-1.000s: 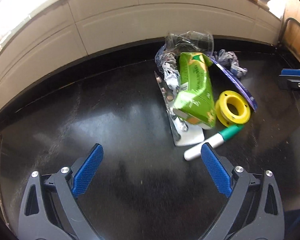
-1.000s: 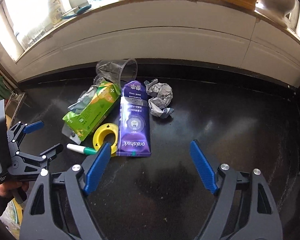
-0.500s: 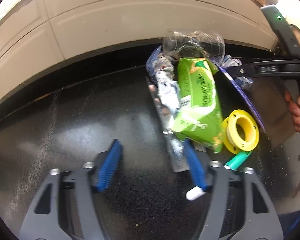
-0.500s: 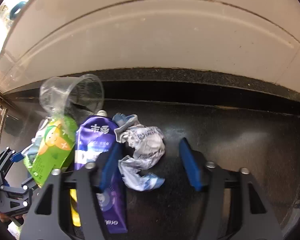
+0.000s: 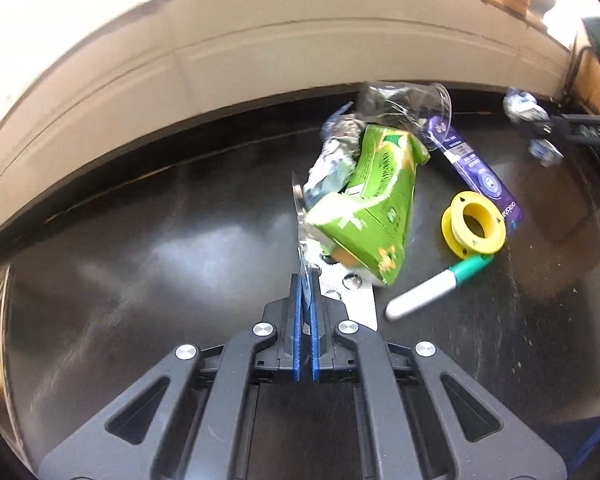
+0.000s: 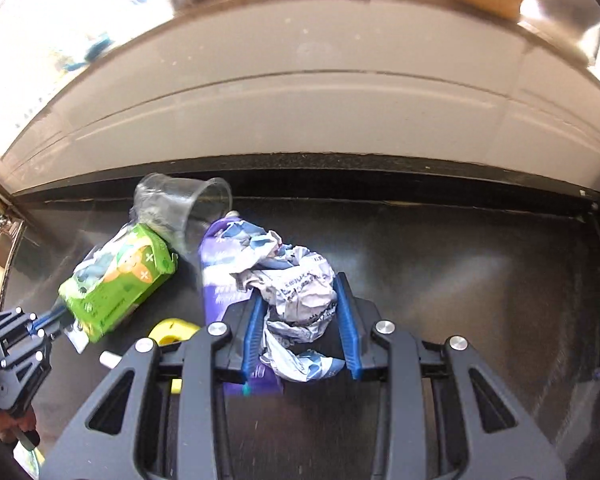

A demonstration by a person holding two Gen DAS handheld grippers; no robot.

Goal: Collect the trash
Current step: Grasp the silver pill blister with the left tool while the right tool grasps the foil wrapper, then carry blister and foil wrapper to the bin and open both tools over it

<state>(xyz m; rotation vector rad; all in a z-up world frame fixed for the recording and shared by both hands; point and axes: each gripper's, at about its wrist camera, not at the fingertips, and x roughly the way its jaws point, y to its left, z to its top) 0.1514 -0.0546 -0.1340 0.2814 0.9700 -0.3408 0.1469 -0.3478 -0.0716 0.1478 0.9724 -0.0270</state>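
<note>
My left gripper (image 5: 305,296) is shut on the edge of a clear blister pack (image 5: 342,292) that lies under a green carton (image 5: 374,208). The carton also shows in the right wrist view (image 6: 120,280), where the left gripper (image 6: 46,320) reaches it from the left. My right gripper (image 6: 300,316) is shut on a crumpled paper wad (image 6: 300,288), lifted a little off the black counter. A clear plastic cup (image 6: 180,204) lies on its side behind the carton. A purple toothpaste box (image 6: 216,276) lies under the wad.
A yellow tape spool (image 5: 473,224) and a green-capped white marker (image 5: 436,290) lie right of the carton. A crumpled foil wrapper (image 5: 332,160) sits at the carton's far end. A white tiled wall (image 6: 300,112) backs the counter (image 5: 160,260).
Both grippers have moved in and closed: the left on the blister pack's edge, the right on the paper wad. The wad has come away from the pile to the right.
</note>
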